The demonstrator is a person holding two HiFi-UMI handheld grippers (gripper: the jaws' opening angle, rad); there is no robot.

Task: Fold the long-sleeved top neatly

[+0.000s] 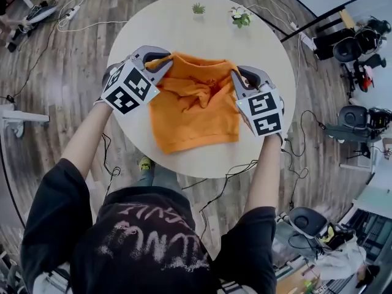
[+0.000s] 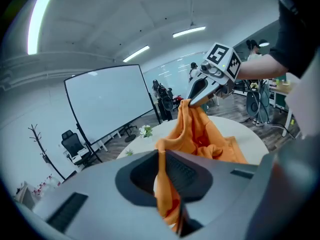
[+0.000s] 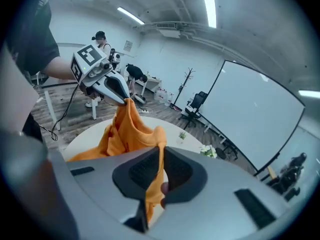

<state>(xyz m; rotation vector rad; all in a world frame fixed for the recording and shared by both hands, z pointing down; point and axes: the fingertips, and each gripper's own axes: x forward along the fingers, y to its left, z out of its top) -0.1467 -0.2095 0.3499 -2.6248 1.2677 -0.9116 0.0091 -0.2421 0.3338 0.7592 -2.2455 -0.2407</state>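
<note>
The left gripper (image 2: 161, 155) and right gripper (image 3: 161, 153), each clamped on a pinch of the orange long-sleeved top (image 1: 196, 109), hold its upper edge above the round white table (image 1: 171, 23) while its lower part rests on that table; light, limp and sagging, it probably handles best gripped at the corners.

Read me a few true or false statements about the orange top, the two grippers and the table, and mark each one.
1. The left gripper and the right gripper are each shut on the orange top. True.
2. The table is round. True.
3. The top lies flat and spread out on the table. False: its upper edge is held up by the grippers, and only its lower part rests on the table.
4. The small plants stand at the table's near edge, by the person. False: they stand at the far edge.
</note>
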